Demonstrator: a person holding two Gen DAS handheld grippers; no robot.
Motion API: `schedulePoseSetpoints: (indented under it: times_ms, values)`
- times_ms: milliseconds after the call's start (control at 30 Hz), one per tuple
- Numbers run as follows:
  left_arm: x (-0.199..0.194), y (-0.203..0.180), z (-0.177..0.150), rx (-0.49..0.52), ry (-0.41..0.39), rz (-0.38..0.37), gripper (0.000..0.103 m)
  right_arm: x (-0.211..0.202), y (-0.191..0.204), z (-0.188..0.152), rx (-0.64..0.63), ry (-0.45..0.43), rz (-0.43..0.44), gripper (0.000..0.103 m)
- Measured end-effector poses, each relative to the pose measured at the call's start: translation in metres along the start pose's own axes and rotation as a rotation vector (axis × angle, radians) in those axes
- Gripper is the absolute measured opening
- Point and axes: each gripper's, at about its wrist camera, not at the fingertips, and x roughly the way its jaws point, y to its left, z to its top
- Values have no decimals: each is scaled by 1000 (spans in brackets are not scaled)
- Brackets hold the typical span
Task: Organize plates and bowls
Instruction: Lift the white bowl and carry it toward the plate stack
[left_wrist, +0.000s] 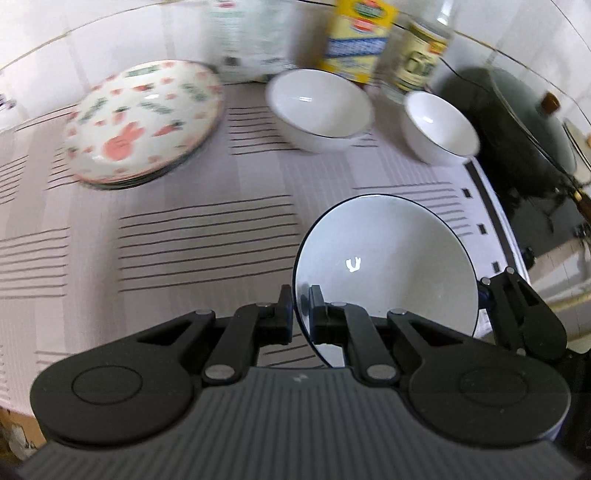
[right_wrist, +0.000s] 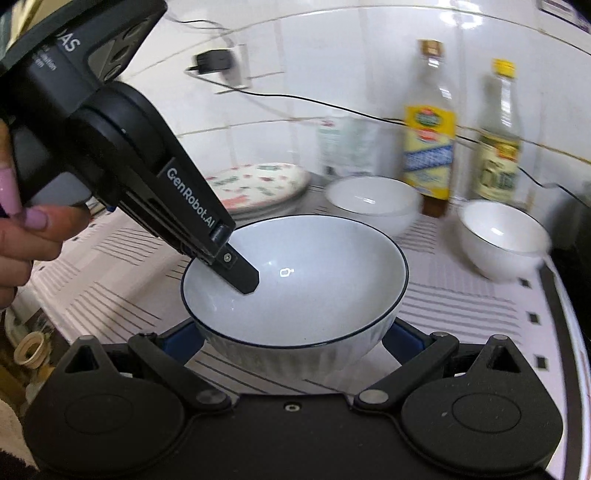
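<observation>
Striped cloth (left_wrist: 166, 240); left gripper (left_wrist: 300, 310) jaws pinch bowl (left_wrist: 388, 258) rim; right gripper (right_wrist: 295, 334) jaws wide, cradling bowl.

White bowl (left_wrist: 388, 258), navy rim; rabbit-print plate (left_wrist: 144, 122).

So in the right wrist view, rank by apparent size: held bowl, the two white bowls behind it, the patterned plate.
1. Held bowl, largest, though nearest the camera.
2. Patterned plate, partly hidden.
3. Middle white bowl and right white bowl look alike; no ranking.
</observation>
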Motion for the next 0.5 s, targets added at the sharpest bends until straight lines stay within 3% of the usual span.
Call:
schedulePoseSetpoints:
  times_ms: [500]
  values:
    - [-10, 93, -10, -146, -12, 121, 7, 64, 71, 31, -118, 19, 172, 103]
